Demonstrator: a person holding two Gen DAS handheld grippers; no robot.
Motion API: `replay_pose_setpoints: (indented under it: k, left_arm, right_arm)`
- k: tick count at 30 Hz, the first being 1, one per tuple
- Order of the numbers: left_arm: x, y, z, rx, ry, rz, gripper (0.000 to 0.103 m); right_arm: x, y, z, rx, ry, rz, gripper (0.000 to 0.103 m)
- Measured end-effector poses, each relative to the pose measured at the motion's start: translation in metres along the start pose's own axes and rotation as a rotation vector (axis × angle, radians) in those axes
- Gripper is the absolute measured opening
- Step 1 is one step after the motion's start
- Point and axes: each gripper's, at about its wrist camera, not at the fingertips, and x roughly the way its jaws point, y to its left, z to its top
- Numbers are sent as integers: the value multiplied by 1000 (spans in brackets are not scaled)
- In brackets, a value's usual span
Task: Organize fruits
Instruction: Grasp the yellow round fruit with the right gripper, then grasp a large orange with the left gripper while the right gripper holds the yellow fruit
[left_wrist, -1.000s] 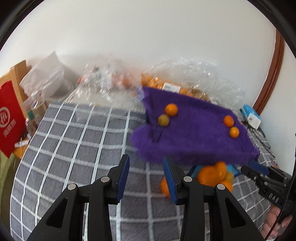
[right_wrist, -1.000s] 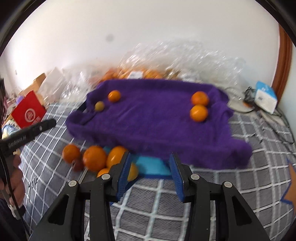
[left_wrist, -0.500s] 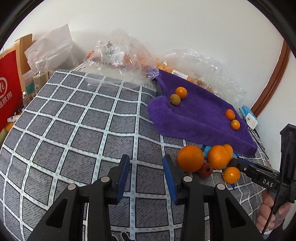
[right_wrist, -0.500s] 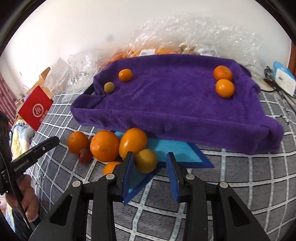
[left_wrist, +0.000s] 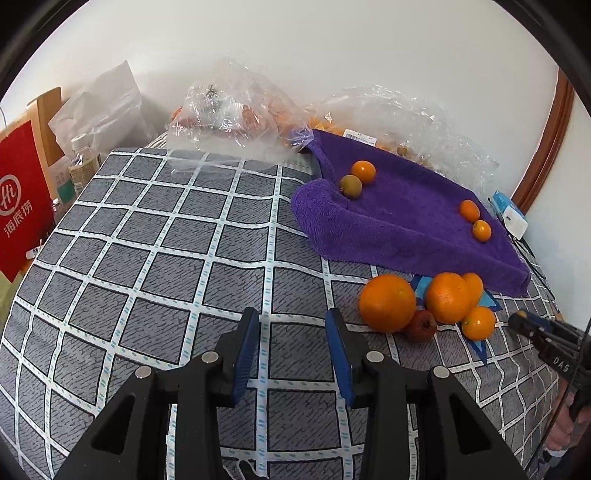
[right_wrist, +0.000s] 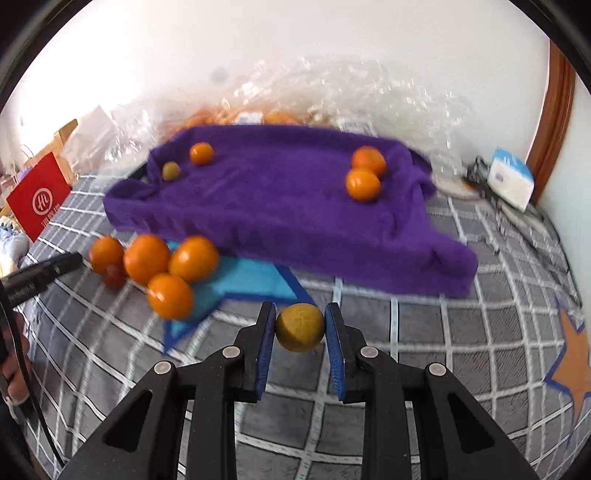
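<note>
My right gripper (right_wrist: 301, 310) hangs over the checked bedspread, its jaws closing with the pads pressing both sides of a small yellow fruit (right_wrist: 300, 329). To its left lies a pile of oranges (right_wrist: 146, 258) beside a small red fruit (right_wrist: 113, 277). The pile also shows in the left wrist view, oranges (left_wrist: 387, 302) to the right of my left gripper (left_wrist: 291, 317), which is open and empty above the bedspread. Behind the pile a purple towel (right_wrist: 277, 199) carries two small oranges (right_wrist: 364, 184) at its right and an orange with a greenish fruit (right_wrist: 171, 171) at its left.
Clear plastic bags of fruit (left_wrist: 236, 110) lie against the wall behind the purple towel (left_wrist: 406, 221). A red paper bag (left_wrist: 18, 206) and bottles (left_wrist: 83, 166) stand at the left edge. A white and blue box (right_wrist: 511, 181) with cables sits at the right. A blue star patch (right_wrist: 243, 280) lies under the pile.
The right gripper has shut on the yellow fruit from the pile and carried it away to the right. The left gripper has drawn back from the towel and sunk slightly.
</note>
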Motion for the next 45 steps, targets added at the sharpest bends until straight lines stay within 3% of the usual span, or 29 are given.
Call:
replay_pose_setpoints:
  k: [8, 16, 18, 21, 24, 29, 31, 36, 38, 42, 45]
  left_arm:
    - [0, 7, 3, -36, -10, -36, 36]
    - [-13, -7, 2, 18, -33, -156, 36]
    - [-16, -12, 4, 3, -15, -170, 36]
    - [-21, -23, 12, -4, 1, -225, 46]
    - [-21, -36, 19, 9, -8, -201, 50]
    - [1, -49, 21, -12, 47, -149, 50]
    - [11, -52, 22, -7, 66, -91, 50]
    - [27, -53, 22, -16, 120, -76, 49]
    - [26, -53, 22, -11, 111, -72, 39]
    - [9, -41, 27, -35, 80, -84, 38]
    - [-5, -30, 23, -19, 53, -47, 39]
  right_arm:
    - [2, -4, -8, 11, -34, -11, 27]
    - [-9, -11, -11, 43, -76, 18, 27]
    - [-10, -14, -12, 44, -77, -8, 27]
    - [-9, -20, -12, 67, -73, -4, 27]
    - [-9, -22, -12, 71, -75, -6, 27]
    - [-8, -24, -13, 78, -62, -9, 27]
    - [-8, -25, -13, 83, -64, -5, 27]
    - [-5, -25, -13, 81, -54, 3, 27]
    - [-5, -25, -13, 84, -53, 6, 27]
    - [-5, -29, -14, 109, -54, 10, 27]
    - [-5, -27, -14, 100, -54, 0, 27]
